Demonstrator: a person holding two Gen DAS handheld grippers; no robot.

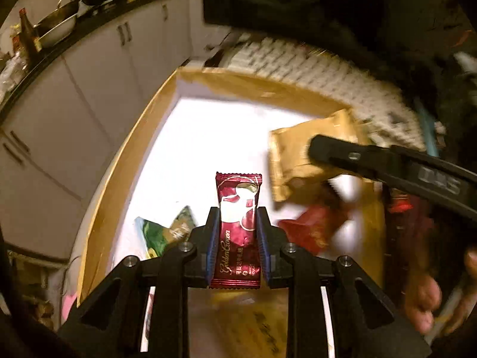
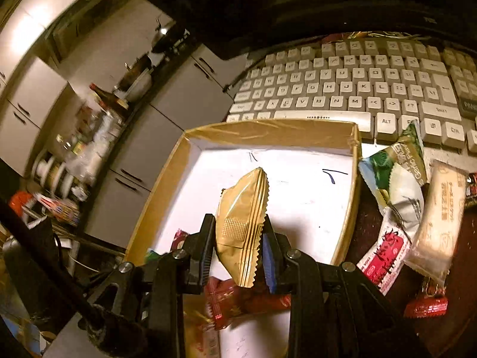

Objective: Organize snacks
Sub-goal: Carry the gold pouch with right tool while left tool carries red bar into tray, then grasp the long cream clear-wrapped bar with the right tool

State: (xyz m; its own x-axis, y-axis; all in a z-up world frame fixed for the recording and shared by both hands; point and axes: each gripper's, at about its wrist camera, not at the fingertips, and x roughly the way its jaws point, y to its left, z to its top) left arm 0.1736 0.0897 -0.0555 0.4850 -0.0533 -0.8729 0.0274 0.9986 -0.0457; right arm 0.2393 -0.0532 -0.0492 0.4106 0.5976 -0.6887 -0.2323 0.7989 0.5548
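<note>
My left gripper [image 1: 238, 223] is shut on a dark red Golden Crown snack packet [image 1: 238, 208], held upright above a shallow cardboard box [image 1: 119, 179] with a white floor. My right gripper [image 2: 238, 232] is shut on a gold snack packet [image 2: 241, 220], held over the same box [image 2: 268, 129]. In the left wrist view the right gripper's finger [image 1: 372, 161] and its gold packet [image 1: 301, 161] hang at the right. A green packet [image 1: 161, 232] and a red packet [image 1: 313, 229] lie in the box.
A white keyboard [image 2: 342, 89] lies beyond the box. Right of the box lie a green-white bag [image 2: 396, 176], a pale long packet [image 2: 441, 214], a red-white packet [image 2: 381, 256] and a small red one [image 2: 426, 304]. Kitchen cabinets [image 1: 74, 104] stand to the left.
</note>
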